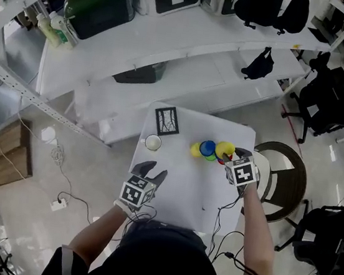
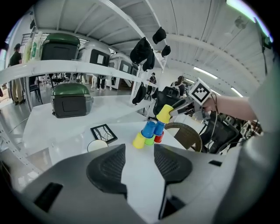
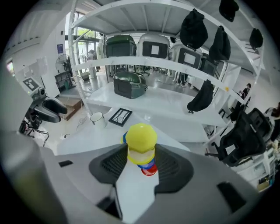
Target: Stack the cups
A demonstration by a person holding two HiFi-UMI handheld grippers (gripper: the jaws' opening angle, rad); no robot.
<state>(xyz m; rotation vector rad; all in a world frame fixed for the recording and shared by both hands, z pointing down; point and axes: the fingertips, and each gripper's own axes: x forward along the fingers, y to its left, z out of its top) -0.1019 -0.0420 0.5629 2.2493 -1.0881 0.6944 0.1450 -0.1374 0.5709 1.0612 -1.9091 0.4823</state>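
Several upturned plastic cups cluster at the far right of the white table (image 1: 177, 191): a yellow cup (image 1: 195, 149), a blue one (image 1: 207, 147), a green one (image 2: 150, 141) and a red one (image 2: 159, 137). A second blue cup (image 2: 159, 127) rests on top of the cluster. My right gripper (image 3: 141, 151) is shut on another yellow cup (image 3: 141, 141), upside down and held in the air just above the blue and red cups. My left gripper (image 1: 154, 170) hovers open over the table's near left part, well short of the cups, with nothing between its fingers.
A white mug (image 1: 153, 142) and a black-framed picture (image 1: 167, 120) sit at the table's far left. A round wicker chair (image 1: 282, 180) stands right of the table. Shelves with green-lidded bins (image 1: 101, 5) rise behind, and office chairs (image 1: 328, 98) stand far right.
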